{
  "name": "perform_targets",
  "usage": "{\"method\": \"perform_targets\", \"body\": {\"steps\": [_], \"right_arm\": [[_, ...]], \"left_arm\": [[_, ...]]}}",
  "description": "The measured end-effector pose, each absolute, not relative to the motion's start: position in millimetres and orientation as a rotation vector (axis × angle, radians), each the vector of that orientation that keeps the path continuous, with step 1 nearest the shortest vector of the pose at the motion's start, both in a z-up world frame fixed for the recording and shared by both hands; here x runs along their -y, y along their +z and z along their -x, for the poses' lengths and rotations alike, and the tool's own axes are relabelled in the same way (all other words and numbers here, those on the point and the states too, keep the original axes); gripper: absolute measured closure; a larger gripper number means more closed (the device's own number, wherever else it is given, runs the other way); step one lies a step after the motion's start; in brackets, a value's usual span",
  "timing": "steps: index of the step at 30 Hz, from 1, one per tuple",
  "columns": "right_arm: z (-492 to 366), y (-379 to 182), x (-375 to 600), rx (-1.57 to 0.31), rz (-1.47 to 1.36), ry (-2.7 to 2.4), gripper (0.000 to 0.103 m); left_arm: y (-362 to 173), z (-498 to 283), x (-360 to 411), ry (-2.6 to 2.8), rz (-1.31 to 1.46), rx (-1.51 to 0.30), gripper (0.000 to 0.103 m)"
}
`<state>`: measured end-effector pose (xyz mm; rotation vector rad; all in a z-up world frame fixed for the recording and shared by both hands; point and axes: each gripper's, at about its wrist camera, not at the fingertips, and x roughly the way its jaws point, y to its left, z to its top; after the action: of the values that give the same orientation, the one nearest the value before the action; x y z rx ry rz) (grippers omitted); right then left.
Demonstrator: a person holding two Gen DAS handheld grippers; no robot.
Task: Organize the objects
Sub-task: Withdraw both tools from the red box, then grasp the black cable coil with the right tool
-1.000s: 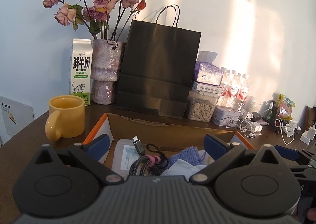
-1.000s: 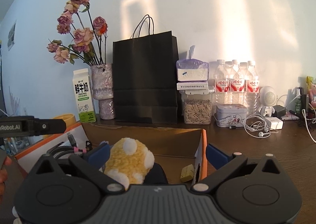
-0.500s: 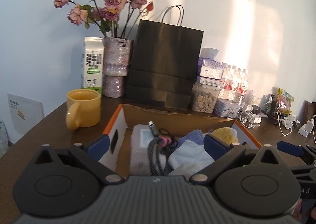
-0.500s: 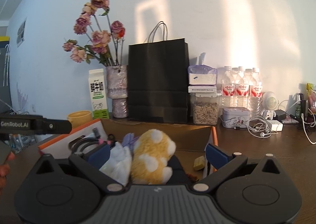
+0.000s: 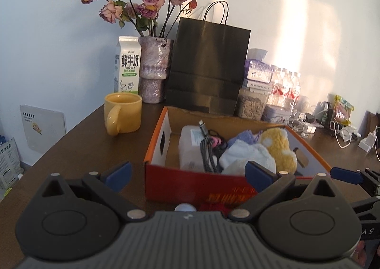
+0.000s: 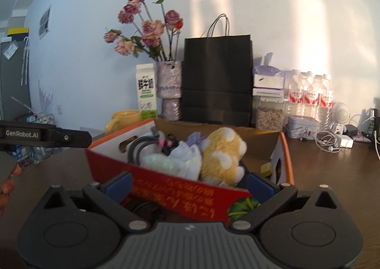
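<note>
An open orange-and-red cardboard box sits on the dark wooden table. It holds a yellow plush toy, white and purple cloths, a bundled black cable and a clear plastic case. My left gripper is open and empty, just short of the box's near wall. My right gripper is open and empty, straddling the same red wall. The left gripper's body shows at the left of the right wrist view.
A yellow mug, a milk carton, a vase of dried roses and a black paper bag stand behind the box. Jars, water bottles, a tin and tangled chargers fill the back right.
Both grippers have pulled back and up from inside the box. The box's red front wall has come into view. The plush toy and cloths now lie in the box, clear of both grippers.
</note>
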<state>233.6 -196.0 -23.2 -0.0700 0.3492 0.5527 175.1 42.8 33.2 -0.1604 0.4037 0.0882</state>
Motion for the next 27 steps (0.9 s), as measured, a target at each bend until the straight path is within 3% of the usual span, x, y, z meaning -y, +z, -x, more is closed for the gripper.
{"method": "perform_targets", "body": {"steps": [27], "right_arm": [[-225, -48, 177, -0.498, 0.108, 0.577, 0.0]], "left_arm": [[2, -144, -71, 0.128, 0.155, -0.513, 0.0]]}}
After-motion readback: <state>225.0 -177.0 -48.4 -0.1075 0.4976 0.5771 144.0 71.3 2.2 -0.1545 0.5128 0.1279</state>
